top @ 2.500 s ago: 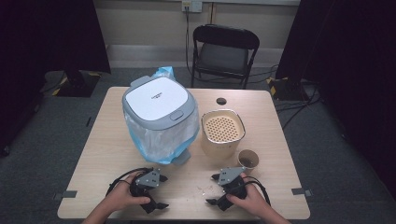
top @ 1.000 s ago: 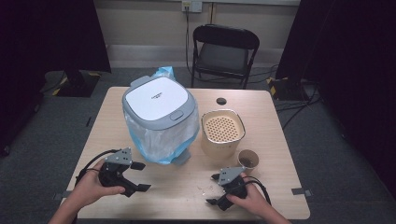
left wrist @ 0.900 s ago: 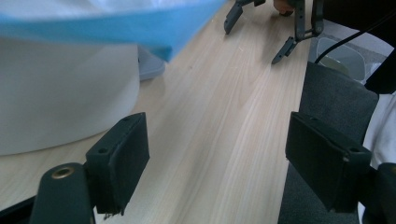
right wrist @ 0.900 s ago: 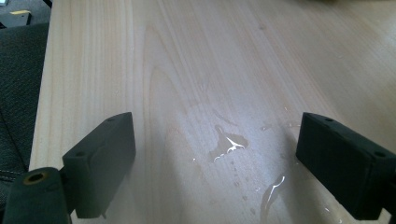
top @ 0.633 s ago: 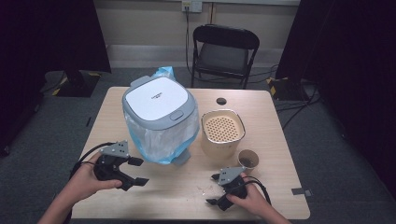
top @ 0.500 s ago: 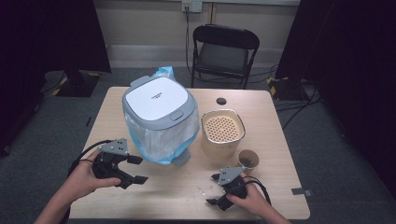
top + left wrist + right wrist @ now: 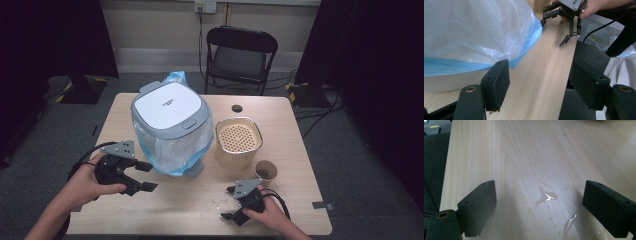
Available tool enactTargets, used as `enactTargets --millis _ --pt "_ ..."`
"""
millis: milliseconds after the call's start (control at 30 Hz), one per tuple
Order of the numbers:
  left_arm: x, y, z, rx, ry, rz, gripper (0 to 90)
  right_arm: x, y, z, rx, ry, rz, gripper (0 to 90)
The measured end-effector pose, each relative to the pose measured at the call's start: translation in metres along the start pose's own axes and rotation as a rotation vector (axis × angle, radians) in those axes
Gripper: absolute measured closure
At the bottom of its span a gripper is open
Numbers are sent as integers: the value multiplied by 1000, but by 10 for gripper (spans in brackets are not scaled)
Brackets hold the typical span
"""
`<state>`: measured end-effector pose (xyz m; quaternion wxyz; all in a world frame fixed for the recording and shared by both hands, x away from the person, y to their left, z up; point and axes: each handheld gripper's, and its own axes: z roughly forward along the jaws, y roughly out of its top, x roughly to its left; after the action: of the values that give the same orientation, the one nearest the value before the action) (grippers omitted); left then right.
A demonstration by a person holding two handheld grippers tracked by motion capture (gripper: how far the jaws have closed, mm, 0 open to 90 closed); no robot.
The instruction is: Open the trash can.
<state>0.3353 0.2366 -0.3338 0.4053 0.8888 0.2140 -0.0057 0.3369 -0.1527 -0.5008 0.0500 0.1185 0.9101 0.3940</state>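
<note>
- Jaws of my left gripper (image 7: 142, 176) are narrowing, empty, as I'm lifting it beside the lined bin (image 7: 170, 131).
- I'm resting my right gripper (image 7: 229, 203) wide open, empty, over spilled droplets (image 7: 546, 197).

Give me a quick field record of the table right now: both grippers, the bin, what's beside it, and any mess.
left gripper: jaws open, nothing between them, just been closing, beside the bin
right gripper: jaws open, empty, over the wet patch
bin: white lid shut, blue-edged plastic bag around it
beige container: right of bin, perforated top
paper cup: near container
wet patch: small puddles on table
</note>
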Motion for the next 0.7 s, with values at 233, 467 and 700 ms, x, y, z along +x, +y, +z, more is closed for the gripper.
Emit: enactTargets --millis 233,467,700 --pt "-1 6 -7 0 4 -1 322 0 0 0 0 0 -1 111" --pt "-1 15 -15 -17 11 -1 377 0 0 0 -3 -1 -3 111" --pt "-3 28 -20 -2 4 16 444 0 0 0 -3 -3 -3 111"
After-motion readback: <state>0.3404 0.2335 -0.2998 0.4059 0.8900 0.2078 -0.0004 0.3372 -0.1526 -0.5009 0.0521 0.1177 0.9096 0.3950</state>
